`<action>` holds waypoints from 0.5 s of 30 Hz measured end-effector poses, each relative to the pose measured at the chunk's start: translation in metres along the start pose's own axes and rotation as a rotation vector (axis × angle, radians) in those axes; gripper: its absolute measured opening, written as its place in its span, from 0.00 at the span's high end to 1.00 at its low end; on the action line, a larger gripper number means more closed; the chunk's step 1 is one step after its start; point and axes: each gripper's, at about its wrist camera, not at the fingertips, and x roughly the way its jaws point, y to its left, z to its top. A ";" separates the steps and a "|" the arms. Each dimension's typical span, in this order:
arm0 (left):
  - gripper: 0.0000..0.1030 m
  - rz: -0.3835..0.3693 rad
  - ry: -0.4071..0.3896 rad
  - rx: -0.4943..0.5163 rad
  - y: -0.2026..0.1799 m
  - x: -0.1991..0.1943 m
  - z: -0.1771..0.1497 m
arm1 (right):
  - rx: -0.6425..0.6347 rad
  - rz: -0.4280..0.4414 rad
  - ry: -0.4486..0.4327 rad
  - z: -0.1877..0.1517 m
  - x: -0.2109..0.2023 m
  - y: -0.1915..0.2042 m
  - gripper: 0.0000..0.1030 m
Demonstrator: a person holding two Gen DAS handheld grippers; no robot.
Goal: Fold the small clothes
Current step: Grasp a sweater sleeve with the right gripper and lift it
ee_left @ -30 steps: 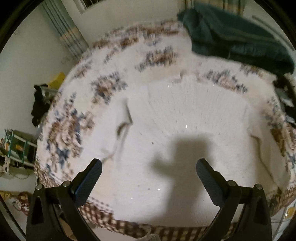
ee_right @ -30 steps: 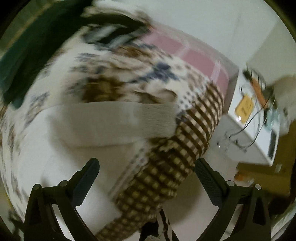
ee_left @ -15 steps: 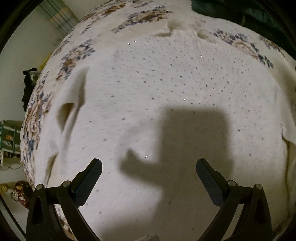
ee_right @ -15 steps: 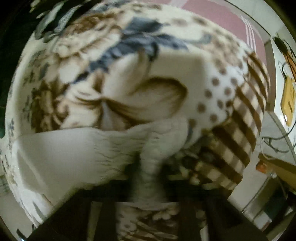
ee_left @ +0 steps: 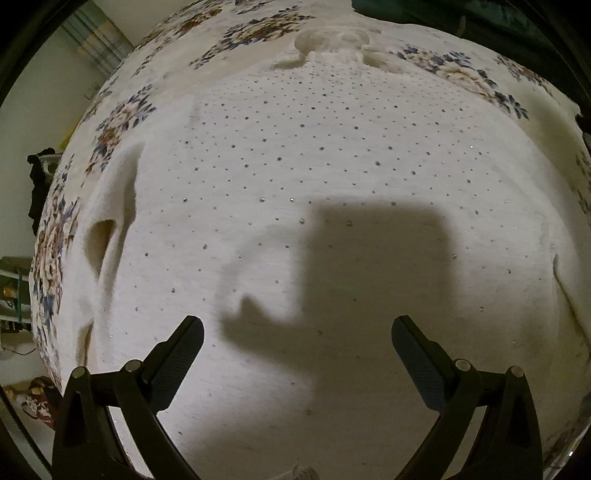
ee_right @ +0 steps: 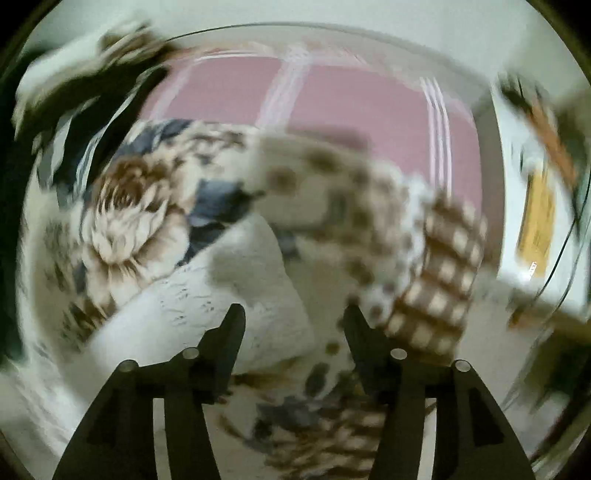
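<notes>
A white knit sweater (ee_left: 314,177) with small sparkly dots lies spread flat on a floral blanket (ee_left: 122,122); its collar is at the far end. My left gripper (ee_left: 297,332) is open and empty, low over the sweater's lower body. In the blurred right wrist view, the sweater's sleeve cuff (ee_right: 255,280) lies on the blanket (ee_right: 125,221) between my right gripper's (ee_right: 295,321) fingers, which stand partly open around it. I cannot tell whether they touch it.
A dark green garment (ee_left: 461,14) lies at the blanket's far right. The blanket's brown checked border (ee_right: 439,280) hangs over the bed edge. Pink bedding (ee_right: 332,103) lies beyond. A white cabinet (ee_right: 524,206) with cables stands to the right.
The left gripper has come down close over the sweater and stayed open. The right gripper went to the sleeve cuff, appeared closed on it half a second ago, and now stands partly open.
</notes>
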 end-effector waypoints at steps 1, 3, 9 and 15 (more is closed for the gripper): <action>0.00 -0.001 0.003 -0.003 -0.001 0.001 -0.001 | 0.073 0.062 0.024 -0.004 0.009 -0.011 0.43; 0.00 -0.006 0.011 -0.013 -0.001 0.004 -0.002 | 0.176 0.181 0.080 -0.011 0.033 -0.025 0.43; 0.00 -0.002 0.042 -0.058 0.009 0.020 -0.006 | 0.346 0.345 0.044 -0.020 0.059 -0.019 0.68; 0.00 -0.007 0.038 -0.168 0.054 0.028 -0.005 | 0.032 0.243 -0.159 -0.037 0.001 0.083 0.89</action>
